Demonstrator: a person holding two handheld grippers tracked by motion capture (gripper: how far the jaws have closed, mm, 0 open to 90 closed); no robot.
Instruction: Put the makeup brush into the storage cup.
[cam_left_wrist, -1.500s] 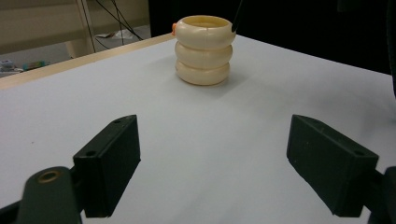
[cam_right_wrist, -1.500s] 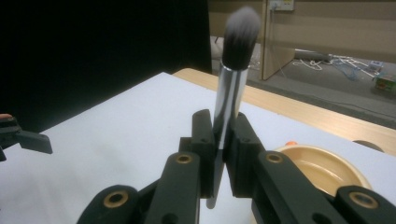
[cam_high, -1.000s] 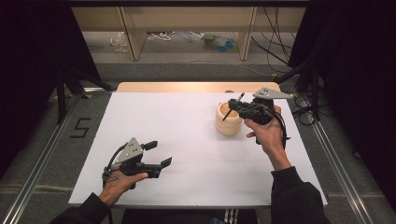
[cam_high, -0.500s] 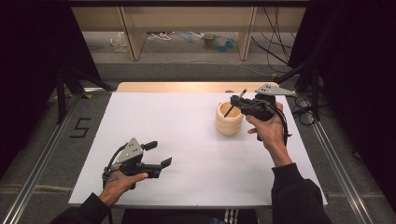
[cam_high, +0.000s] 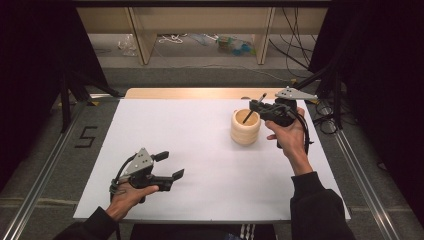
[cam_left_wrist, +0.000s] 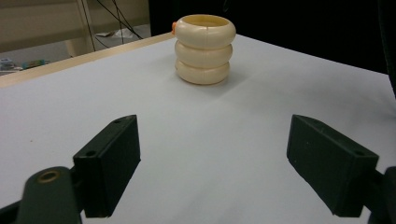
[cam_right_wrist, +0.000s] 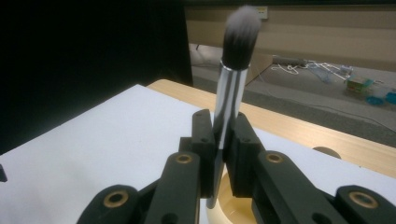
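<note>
From the high view, your right tool (cam_high: 256, 106) sits at the far right of the white table (cam_high: 200, 145), clenched on a makeup brush (cam_high: 248, 115). The brush's long axis runs on a slant: one end dips into the mouth of the cream ringed holder (cam_high: 245, 128), the other rises up and to the right past the jaws. Your left tool (cam_high: 169, 165) rests at the near left of the table, well apart from the holder, its jaws spread wide with nothing between them.

In the left gripper view, your left tool (cam_left_wrist: 212, 154) faces the ringed holder (cam_left_wrist: 204, 48), which stands upright on the far part of the table (cam_left_wrist: 233, 154), three stacked rings high. Both black jaws stand far apart over bare white surface.

In the right gripper view, your right tool (cam_right_wrist: 219, 140) pinches the brush's silver ferrule (cam_right_wrist: 228, 107) between both jaws. The grey-tipped bristles (cam_right_wrist: 242, 37) point up and away from you, while the lower end drops toward the holder's cream rim (cam_right_wrist: 233, 205) just below the jaws.
</note>
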